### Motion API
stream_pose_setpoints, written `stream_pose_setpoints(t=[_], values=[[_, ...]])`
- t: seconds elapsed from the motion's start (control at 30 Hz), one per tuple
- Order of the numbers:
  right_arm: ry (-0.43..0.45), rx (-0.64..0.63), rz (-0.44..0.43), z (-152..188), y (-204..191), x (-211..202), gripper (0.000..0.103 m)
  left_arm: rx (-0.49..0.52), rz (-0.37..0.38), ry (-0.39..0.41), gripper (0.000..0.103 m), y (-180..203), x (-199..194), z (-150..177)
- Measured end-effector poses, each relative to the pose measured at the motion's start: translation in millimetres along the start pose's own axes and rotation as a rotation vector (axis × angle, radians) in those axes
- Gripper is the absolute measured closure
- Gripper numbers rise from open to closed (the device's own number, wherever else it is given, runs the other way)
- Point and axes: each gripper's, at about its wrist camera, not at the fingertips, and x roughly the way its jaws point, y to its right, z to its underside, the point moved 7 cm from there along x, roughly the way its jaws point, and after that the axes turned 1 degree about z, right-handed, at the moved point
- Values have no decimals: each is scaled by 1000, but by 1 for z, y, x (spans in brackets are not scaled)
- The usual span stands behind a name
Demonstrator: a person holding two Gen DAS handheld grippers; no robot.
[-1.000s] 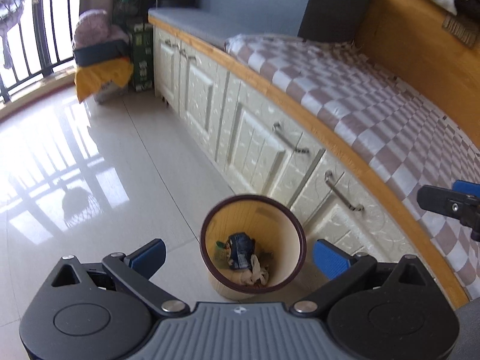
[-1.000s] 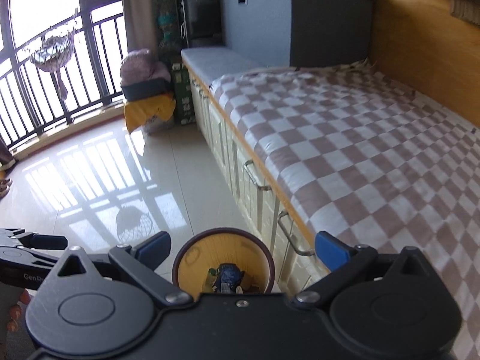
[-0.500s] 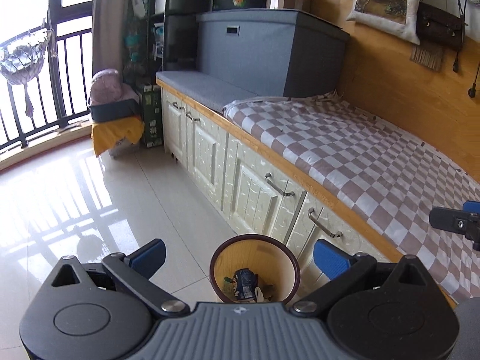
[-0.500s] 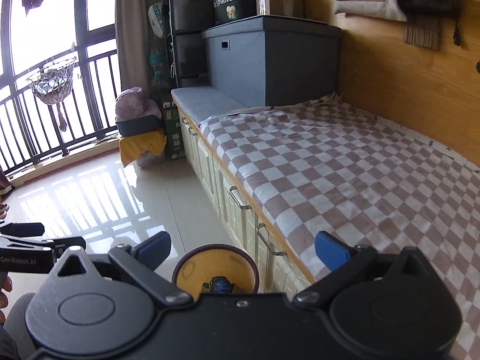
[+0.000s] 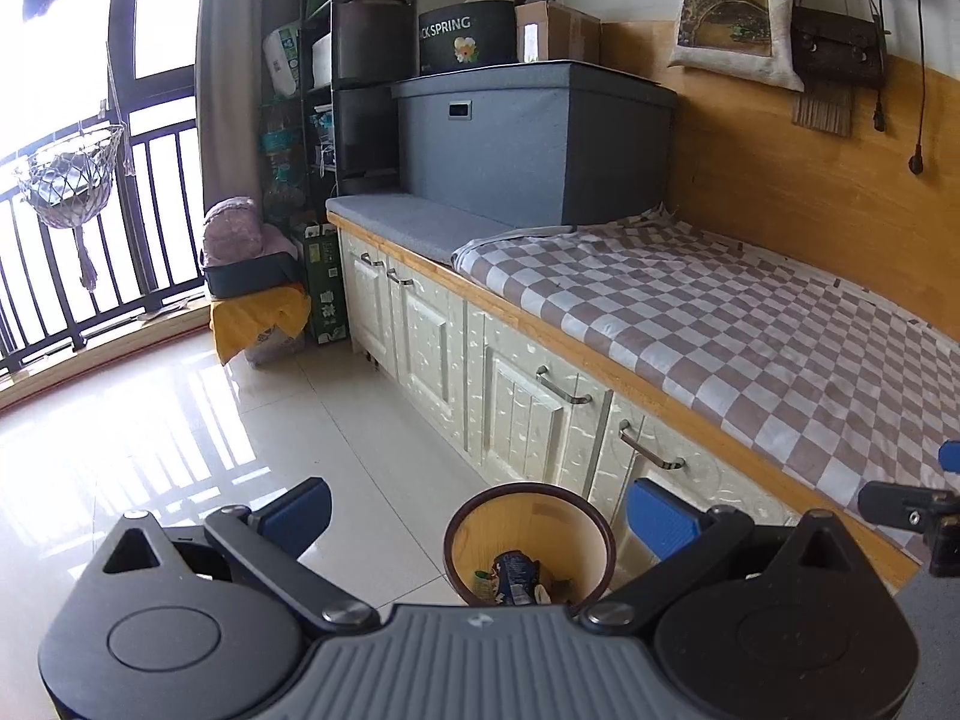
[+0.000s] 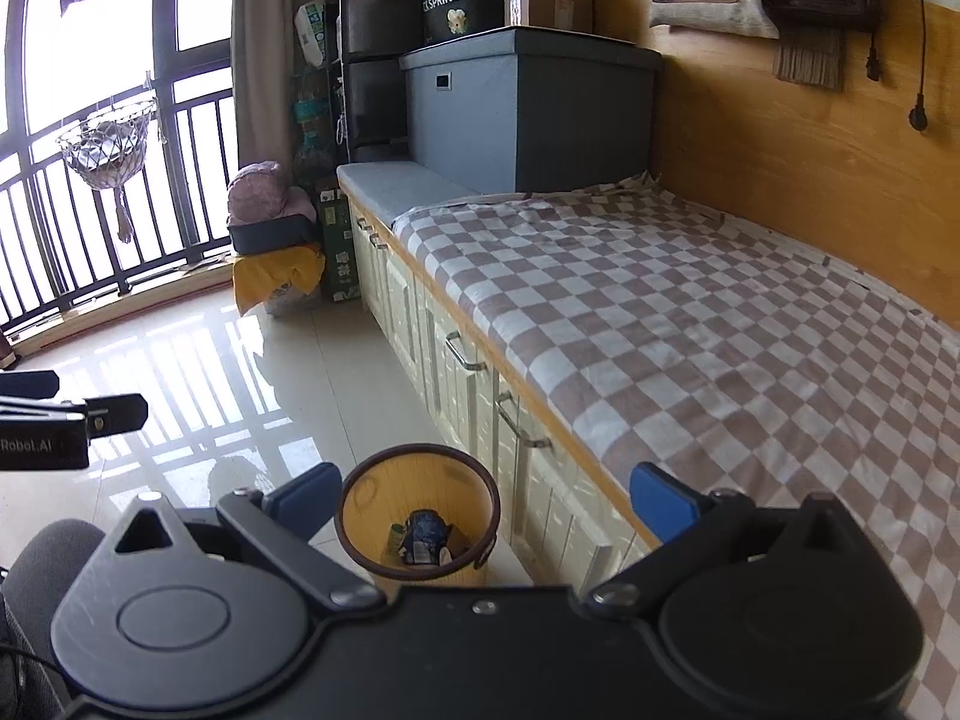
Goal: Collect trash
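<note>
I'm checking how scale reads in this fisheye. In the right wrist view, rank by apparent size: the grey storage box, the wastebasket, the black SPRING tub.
1. Grey storage box, clearly largest.
2. Wastebasket, though it is nearest the camera, which inflates it.
3. Black SPRING tub, smallest and farthest away.

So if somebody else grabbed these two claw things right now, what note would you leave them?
Left gripper: open, holding nothing.
Right gripper: open, holding nothing.
Waste bin: on the floor tiles beside the bed's drawer fronts, below both grippers.
Done: a blue crumpled wrapper and other scraps already lie in the bin.
Left: no loose trash shows on the checkered bed cover or the floor in these views; look around elsewhere before stopping.
</note>
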Motion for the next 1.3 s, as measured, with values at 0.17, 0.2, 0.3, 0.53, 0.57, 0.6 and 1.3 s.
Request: stream_pose_setpoints(t=[0.17, 0.2, 0.3, 0.53, 0.57, 0.6, 1.3], values=[[9, 10, 17, 13, 2, -7, 0, 5, 16, 3, 0, 4, -7, 14], [12, 7, 17, 14, 1, -8, 0, 7, 15, 2, 0, 5, -8, 17], [23, -5, 28, 19, -2, -10, 0, 6, 8, 3, 0, 4, -10, 24], [16, -21, 34, 36, -10, -8, 0, -16, -11, -19, 0, -6, -11, 42], [15, -24, 35, 38, -11, -8, 0, -16, -21, -21, 0, -8, -11, 44], [14, -26, 38, 39, -12, -8, 0, -13, -29, -23, 0, -8, -11, 46], [10, -25, 81, 48, -9, -4, 0, 13, -17, -51, 0, -6, -11, 62]])
